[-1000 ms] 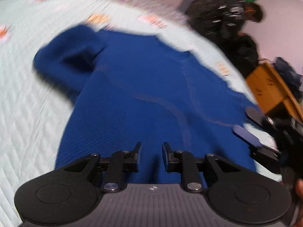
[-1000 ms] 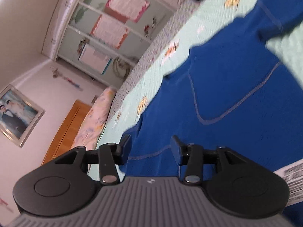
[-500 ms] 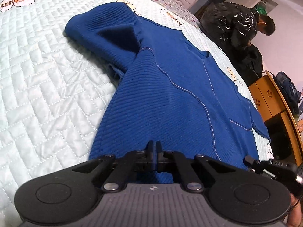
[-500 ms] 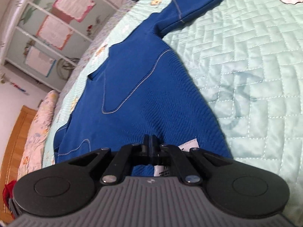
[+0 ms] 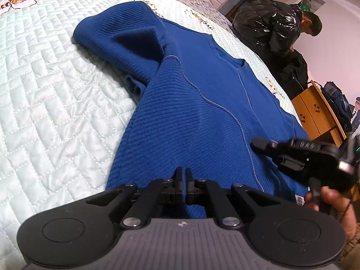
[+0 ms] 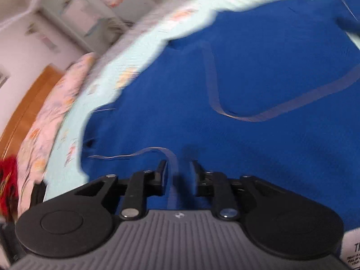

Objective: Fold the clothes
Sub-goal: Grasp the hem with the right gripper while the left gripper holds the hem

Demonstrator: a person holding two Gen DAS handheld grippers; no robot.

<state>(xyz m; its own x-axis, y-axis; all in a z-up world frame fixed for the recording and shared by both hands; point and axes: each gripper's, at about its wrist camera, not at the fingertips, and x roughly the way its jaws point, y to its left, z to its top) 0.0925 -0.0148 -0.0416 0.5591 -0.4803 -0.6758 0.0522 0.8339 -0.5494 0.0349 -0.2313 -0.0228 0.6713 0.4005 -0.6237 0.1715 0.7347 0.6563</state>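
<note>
Hem pinched, ready for the fold

Blue ribbed knit sweater (image 5: 202, 103) lies flat on the pale quilted bed (image 5: 45, 85); left gripper (image 5: 182, 180) fingers clamp its hem, likely to lift; right gripper (image 6: 178, 175) fingers stand apart above the fabric.

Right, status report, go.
Left gripper shut on sweater hem. Right gripper open above sweater, view blurred. Sweater flat on bed, one sleeve bunched. Nothing in the way.
</note>
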